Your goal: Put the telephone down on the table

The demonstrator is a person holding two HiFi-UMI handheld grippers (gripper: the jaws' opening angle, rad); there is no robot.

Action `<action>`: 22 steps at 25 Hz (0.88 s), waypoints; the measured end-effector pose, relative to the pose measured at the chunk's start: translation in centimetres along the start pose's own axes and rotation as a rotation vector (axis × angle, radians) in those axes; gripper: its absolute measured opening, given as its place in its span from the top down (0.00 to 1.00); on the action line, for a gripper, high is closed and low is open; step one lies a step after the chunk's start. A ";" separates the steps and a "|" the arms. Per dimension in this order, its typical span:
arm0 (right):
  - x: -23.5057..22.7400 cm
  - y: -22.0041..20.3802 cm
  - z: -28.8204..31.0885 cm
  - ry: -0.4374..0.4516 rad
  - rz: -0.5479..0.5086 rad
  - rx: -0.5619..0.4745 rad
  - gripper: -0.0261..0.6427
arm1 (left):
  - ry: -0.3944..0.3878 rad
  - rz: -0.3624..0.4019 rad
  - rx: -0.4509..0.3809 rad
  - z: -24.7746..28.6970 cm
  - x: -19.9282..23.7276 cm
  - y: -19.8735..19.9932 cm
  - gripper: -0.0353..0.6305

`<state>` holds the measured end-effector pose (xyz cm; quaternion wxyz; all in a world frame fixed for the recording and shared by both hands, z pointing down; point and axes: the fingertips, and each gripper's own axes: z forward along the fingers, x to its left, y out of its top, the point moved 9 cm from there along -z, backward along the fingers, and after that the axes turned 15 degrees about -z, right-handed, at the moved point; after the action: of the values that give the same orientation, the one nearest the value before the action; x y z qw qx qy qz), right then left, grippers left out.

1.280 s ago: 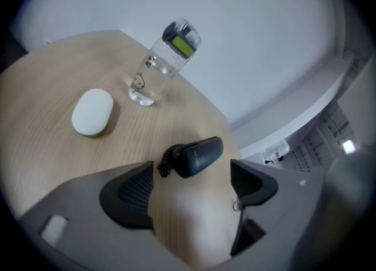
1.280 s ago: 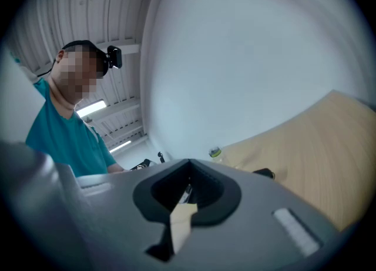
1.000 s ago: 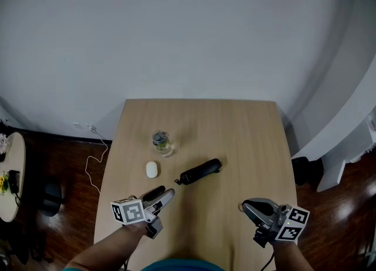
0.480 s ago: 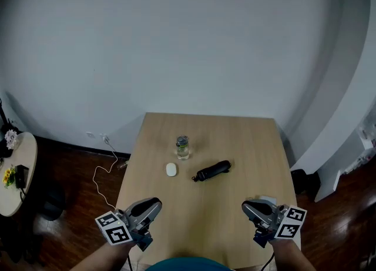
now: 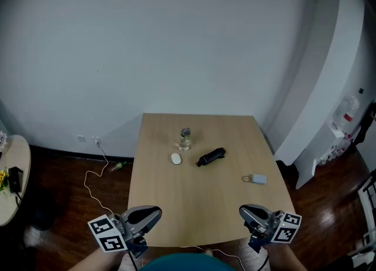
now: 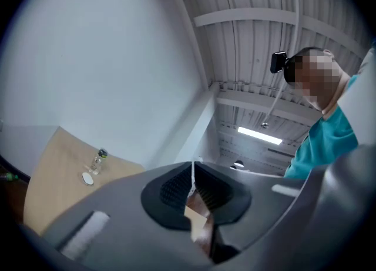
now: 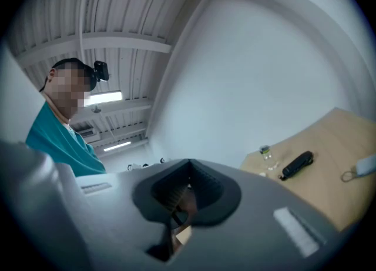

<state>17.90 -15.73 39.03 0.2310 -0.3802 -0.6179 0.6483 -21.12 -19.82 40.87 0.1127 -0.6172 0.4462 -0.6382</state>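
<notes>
The black telephone handset (image 5: 211,157) lies on the wooden table (image 5: 194,205) past its middle, right of a white mouse (image 5: 176,159); the right gripper view shows the telephone (image 7: 296,165) far off. Both grippers hover at the table's near edge, well short of it. My left gripper (image 5: 154,212) is shut; its jaws have just been closing, and the left gripper view shows this gripper (image 6: 192,177) with nothing between them. My right gripper (image 5: 245,211) is also shut and empty, as the right gripper view of it (image 7: 188,177) confirms.
A small clear bottle (image 5: 185,139) stands behind the mouse. A small grey object with a ring (image 5: 257,179) lies on the table's right side. A white cable (image 5: 94,176) trails on the floor at left, by a round side table (image 5: 12,176).
Both grippers have drawn back from the table's middle to its near edge and risen. The left jaws went from open to shut. The grey object has come into view.
</notes>
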 end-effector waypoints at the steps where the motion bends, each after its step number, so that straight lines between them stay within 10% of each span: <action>1: 1.1 0.3 -0.6 -0.007 -0.010 -0.005 0.96 | -0.002 0.022 0.012 -0.6 -0.8 -0.2 0.92; 22: 15.3 -2.3 -21.6 0.060 -0.119 -0.010 0.96 | 0.093 0.065 -0.017 -5.2 -22.3 -18.2 0.94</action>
<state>25.04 9.86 39.18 0.2856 -0.3630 -0.6356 0.6186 -13.60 8.39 39.33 0.1073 -0.5729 0.4761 -0.6585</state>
